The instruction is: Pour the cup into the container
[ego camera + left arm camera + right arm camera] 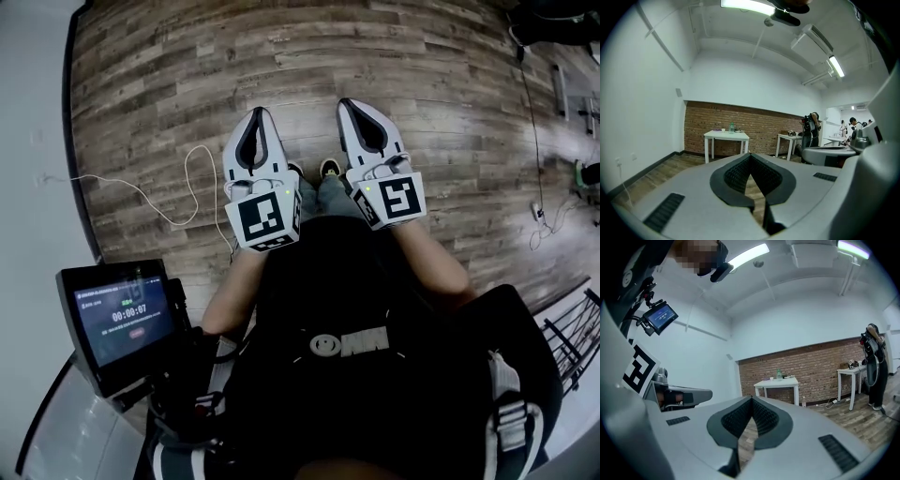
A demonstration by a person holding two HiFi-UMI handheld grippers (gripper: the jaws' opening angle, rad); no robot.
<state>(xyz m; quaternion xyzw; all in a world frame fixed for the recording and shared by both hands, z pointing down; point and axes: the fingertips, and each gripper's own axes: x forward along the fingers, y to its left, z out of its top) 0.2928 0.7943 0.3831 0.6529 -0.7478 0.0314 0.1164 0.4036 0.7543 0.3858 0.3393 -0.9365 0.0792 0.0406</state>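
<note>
Fingers (735, 176) on my grey left gripper (259, 114) and right gripper (349, 105): pinched shut, empty | held level, nothing to grab yet | guessing white table (726, 136) is next

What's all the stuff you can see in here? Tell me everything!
Floor: one, brown wood, under everything.
Cable: one, white, on the floor at left.
Screen: one, black frame, lit blue, lower left of the head view.
Brick wall: one, red-brown, far end of the room.
Tables: two, white, against the brick wall.
Bottle: one, greenish, on the left table.
Ceiling lights: several, white, overhead.
People: a few, far right.
Shoes: two, dark, between the tools.
Left tool: one, white and black, shut, empty.
Right tool: one, same colours, shut, empty.
</note>
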